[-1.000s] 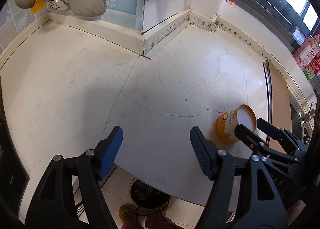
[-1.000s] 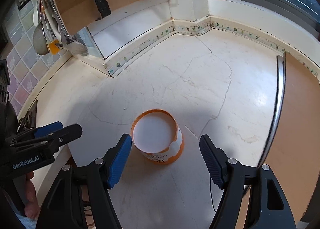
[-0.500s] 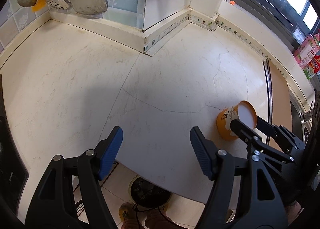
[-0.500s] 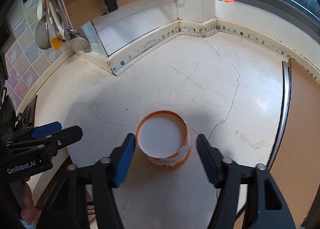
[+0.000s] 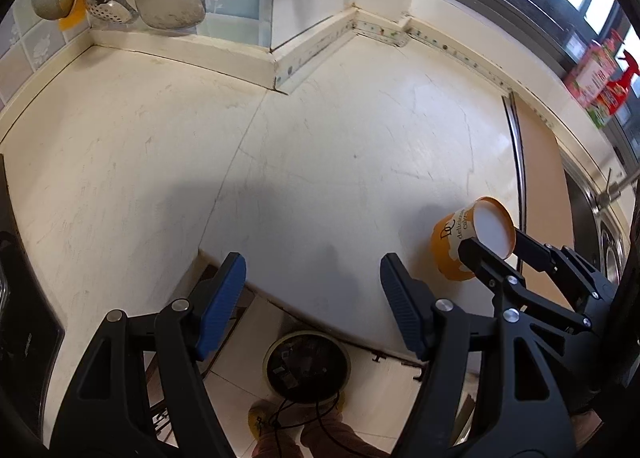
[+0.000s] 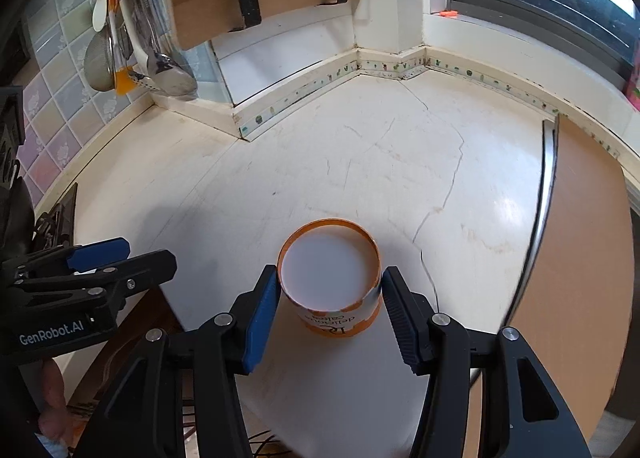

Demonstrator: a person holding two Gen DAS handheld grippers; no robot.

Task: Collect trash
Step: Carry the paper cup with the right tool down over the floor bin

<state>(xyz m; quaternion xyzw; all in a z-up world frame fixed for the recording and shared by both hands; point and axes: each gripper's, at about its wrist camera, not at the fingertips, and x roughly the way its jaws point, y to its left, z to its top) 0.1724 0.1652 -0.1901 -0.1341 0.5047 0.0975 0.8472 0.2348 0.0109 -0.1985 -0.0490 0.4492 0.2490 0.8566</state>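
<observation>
An orange paper cup [image 6: 330,278] with a white inside stands on the cream counter [image 6: 360,178] near its front edge. My right gripper [image 6: 330,283] is shut on it, one blue pad against each side of the rim. The left wrist view shows the same cup [image 5: 452,242] at the right, with the right gripper [image 5: 494,242] around its mouth. My left gripper [image 5: 311,264] hangs open over the counter's front edge with nothing between its fingers. It also shows at the left in the right wrist view as the left gripper [image 6: 148,254].
A round dark bin [image 5: 307,368] stands on the floor below the counter edge, by the person's shoes. Ladles and a strainer [image 5: 168,2] hang on the tiled wall. A wooden board [image 6: 576,258] and a sink [image 5: 608,242] lie to the right, a stove [image 5: 24,298] at the left.
The right jaws have narrowed from well apart to touching the cup on both sides. Both grippers have shifted a little forward over the counter. The left jaws keep the same width.
</observation>
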